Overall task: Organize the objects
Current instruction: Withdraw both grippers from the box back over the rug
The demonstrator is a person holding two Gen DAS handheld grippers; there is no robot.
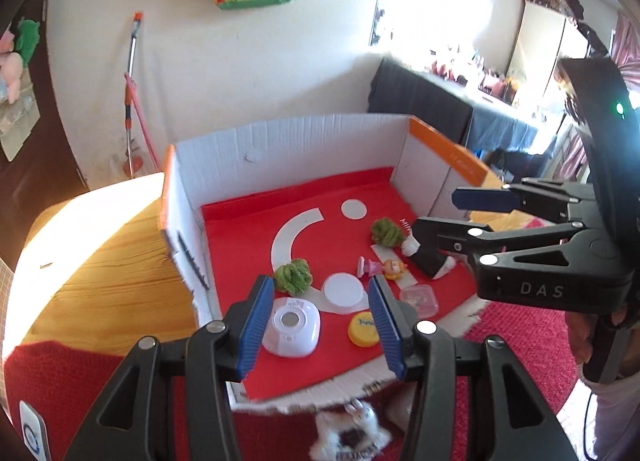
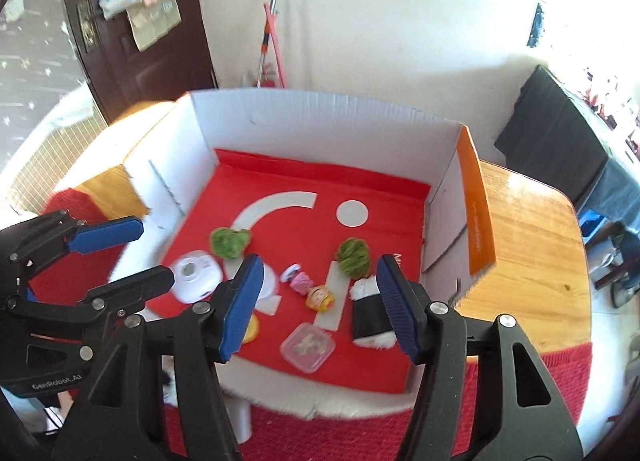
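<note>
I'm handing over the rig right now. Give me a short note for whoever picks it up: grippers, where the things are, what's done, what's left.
Left gripper: open, empty, above the box's near edge.
Right gripper: open, empty, above the black-and-white plush.
In the white cardboard box, on its red liner: two green pom-poms, white dome gadget, white round lid, yellow cap, clear square container, two small figurines.
Done: those items lie in the box.
Left: white bunny plush lies outside, on the red cloth in front of the box.
</note>
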